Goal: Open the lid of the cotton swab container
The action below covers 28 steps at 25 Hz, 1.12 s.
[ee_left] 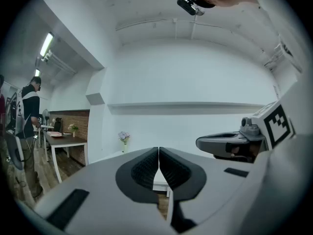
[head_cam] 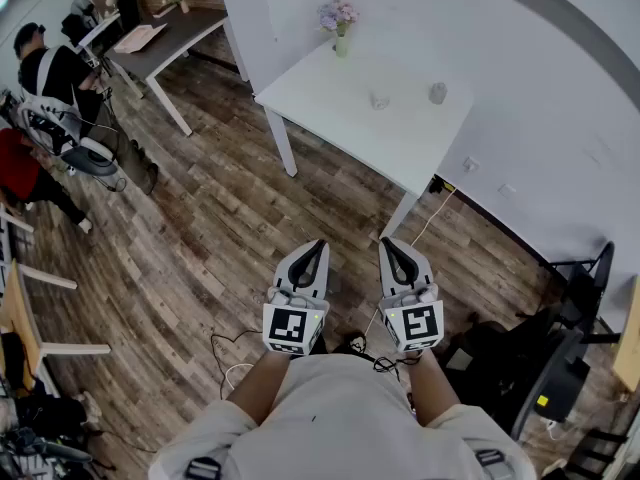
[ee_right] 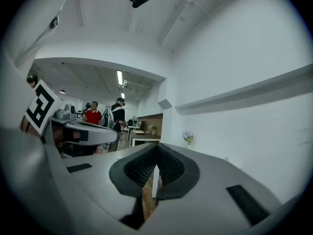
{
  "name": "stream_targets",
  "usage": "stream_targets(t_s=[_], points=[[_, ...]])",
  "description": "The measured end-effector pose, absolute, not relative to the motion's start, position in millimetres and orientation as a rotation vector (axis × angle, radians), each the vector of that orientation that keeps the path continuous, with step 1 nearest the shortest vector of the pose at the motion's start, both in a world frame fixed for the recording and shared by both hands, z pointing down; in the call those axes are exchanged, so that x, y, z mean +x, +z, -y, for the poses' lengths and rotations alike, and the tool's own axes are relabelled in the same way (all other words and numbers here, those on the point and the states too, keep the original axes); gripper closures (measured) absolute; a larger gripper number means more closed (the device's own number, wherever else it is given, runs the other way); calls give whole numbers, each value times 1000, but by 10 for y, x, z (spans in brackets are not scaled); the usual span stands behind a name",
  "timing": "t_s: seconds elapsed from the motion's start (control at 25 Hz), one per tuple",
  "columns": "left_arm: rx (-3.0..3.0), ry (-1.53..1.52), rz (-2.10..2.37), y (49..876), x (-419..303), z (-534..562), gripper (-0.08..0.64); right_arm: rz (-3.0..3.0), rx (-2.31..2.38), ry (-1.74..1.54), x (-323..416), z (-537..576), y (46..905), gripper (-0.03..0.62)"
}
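Note:
Two small containers stand on the white table (head_cam: pixel 330 88) far ahead in the head view: a clear one (head_cam: pixel 379 99) and a grey one (head_cam: pixel 437 93). Which of them holds the cotton swabs I cannot tell. My left gripper (head_cam: pixel 314 248) and right gripper (head_cam: pixel 390 245) are held side by side over the wooden floor, well short of the table. Both point level toward it. The left gripper (ee_left: pixel 159 153) has its jaws shut with nothing between them, and so does the right gripper (ee_right: pixel 156 151).
A vase of flowers (head_cam: pixel 340 23) stands at the table's far corner, also seen as the vase (ee_left: pixel 124 138) and the vase (ee_right: pixel 188 137). A dark desk (head_cam: pixel 165 38) and a seated person (head_cam: pixel 45 68) are at far left. Black chairs (head_cam: pixel 560 358) stand at right. Cables (head_cam: pixel 235 363) lie on the floor.

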State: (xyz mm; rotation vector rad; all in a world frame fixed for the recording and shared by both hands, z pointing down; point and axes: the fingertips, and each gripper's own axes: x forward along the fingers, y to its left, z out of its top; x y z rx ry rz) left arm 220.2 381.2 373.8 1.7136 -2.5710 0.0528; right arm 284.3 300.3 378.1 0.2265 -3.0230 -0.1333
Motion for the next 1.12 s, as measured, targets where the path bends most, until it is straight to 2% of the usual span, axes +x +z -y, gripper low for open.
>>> stream_targets(t_s=[0.48, 1.12], points=[[1692, 41, 2594, 3684, 2008, -3928, 538, 3018, 223, -156, 2739, -3123, 3725, 594], [1807, 116, 2353, 4111, 2073, -3856, 538, 2927, 262, -61, 2703, -3156, 4075, 592]])
